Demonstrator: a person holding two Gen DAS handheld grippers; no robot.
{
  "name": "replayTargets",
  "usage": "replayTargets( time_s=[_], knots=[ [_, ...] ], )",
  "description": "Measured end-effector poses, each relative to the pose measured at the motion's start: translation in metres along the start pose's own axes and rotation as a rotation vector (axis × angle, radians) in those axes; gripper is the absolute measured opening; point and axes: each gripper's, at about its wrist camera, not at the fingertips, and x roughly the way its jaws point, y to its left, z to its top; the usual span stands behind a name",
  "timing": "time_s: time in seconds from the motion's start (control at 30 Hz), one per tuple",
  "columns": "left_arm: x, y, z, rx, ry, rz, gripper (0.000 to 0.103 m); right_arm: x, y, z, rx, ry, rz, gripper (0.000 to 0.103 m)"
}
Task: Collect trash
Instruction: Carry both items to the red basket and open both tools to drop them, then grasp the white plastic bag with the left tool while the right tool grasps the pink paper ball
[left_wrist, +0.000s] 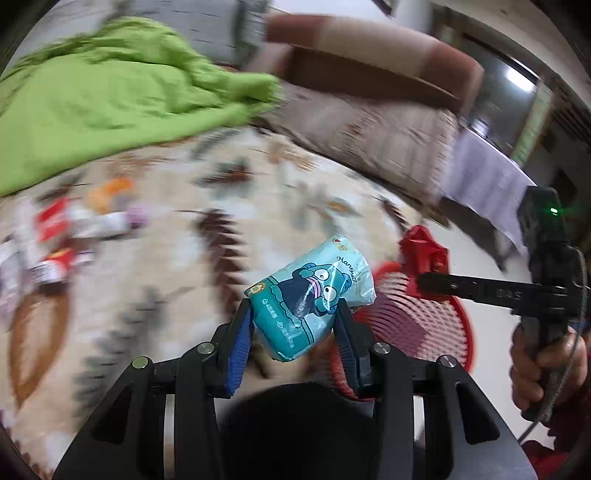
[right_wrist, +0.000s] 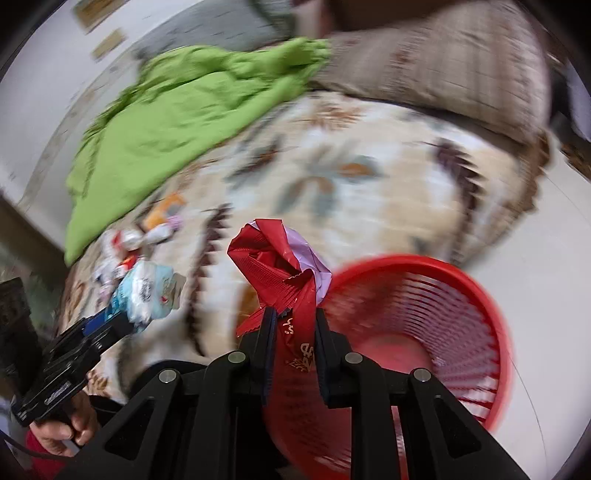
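Red slatted plastic, the trash basket, sits on the pale floor just beside the bed; its near rim is cut off behind my right gripper, and in the left view only a blurred slice of it shows behind my left gripper. My right jaws are clamped on a crumpled red wrapper w/ a lilac inner side; the gold print on it is too creased to read, and its lower end drops out of sight between the pads. My left jaws are clamped on a teal tissue pack w/ a cartoon face; its bottom corner is hidden behind the gripper body. Both views are smeared by motion, so the leftover litter pile on the floral bedsheet is only red, white and orange smudges, can't tell what each piece is. A green blanket lies bunched at the far side of the bed, next to a brown striped pillow cut off at the frame edge. Both grippers tilt downward, held side by side, the right one over the basket's rim, the left one near it. My right hand wraps the grip w/ a cable hanging below; my left hand is mostly hidden under its handle.
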Motion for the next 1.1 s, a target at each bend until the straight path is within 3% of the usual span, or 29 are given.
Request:
replayTargets(
  time_s=[0.27,0.37,0.47,0.67,0.77,0.87,1.1],
  knots=[
    [0.047,-0.077,0.005,0.132,0.09,-0.099,0.047,-0.025,-0.062,-0.015,0.106,-0.008,-0.086,0.025],
    [0.052,-0.088,0.007,0.139,0.102,-0.125,0.055,-0.031,-0.074,-0.016,0.134,-0.025,-0.087,0.049],
    [0.05,-0.091,0.008,0.134,0.093,-0.116,0.067,-0.035,-0.075,-0.014,0.127,-0.045,-0.1,0.051],
    [0.036,-0.075,0.009,0.09,0.072,-0.077,0.068,-0.034,-0.059,-0.008,0.104,-0.064,-0.057,0.051],
    [0.023,-0.059,0.008,0.067,0.044,-0.03,0.073,-0.027,-0.036,-0.005,0.054,-0.064,-0.025,0.053],
    [0.007,-0.037,0.007,0.025,0.019,0.009,0.074,-0.017,-0.01,-0.003,-0.001,-0.056,0.003,0.059],
    [-0.031,0.03,-0.005,-0.102,-0.029,0.11,0.074,0.011,0.052,0.004,-0.122,-0.029,0.075,0.06]
  ],
)
